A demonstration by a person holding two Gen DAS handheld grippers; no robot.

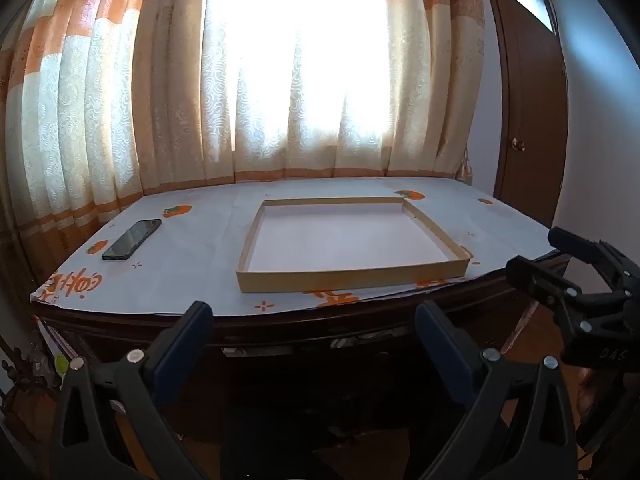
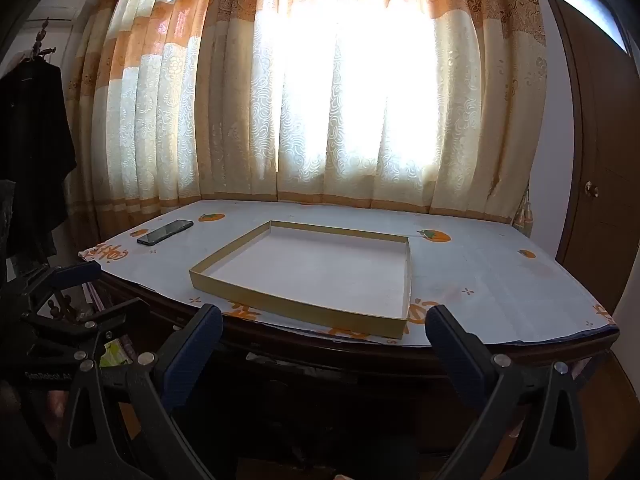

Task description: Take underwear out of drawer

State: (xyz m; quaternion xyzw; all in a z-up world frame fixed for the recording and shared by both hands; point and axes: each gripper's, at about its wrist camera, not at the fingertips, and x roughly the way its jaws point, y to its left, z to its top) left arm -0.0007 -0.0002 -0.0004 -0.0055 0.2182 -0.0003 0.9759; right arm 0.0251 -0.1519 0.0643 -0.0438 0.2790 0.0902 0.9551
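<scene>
left gripper: bottom of the left wrist view, jaws spread wide, nothing between them, hanging in front of the table edge. Also shows at the lower left of the right wrist view.
right gripper: same deal at the bottom of its own view, spread wide and holding nothing. Pokes in at the right edge of the left view.
drawer: dark strip just under the tabletop, lower middle. Can't tell if it's open, way too dark.
underwear: can't spot it in either view.
table: dark wood, white cover with orange fruit prints, middle of frame.
tray: shallow cardboard one, sits flat on the cover, centre, white bottom showing.
phone: dark, lying flat at left, well apart from the tray.
curtains: cream and orange, across the whole back, window glare in the upper middle.
door: brown, right edge, with a round knob.
</scene>
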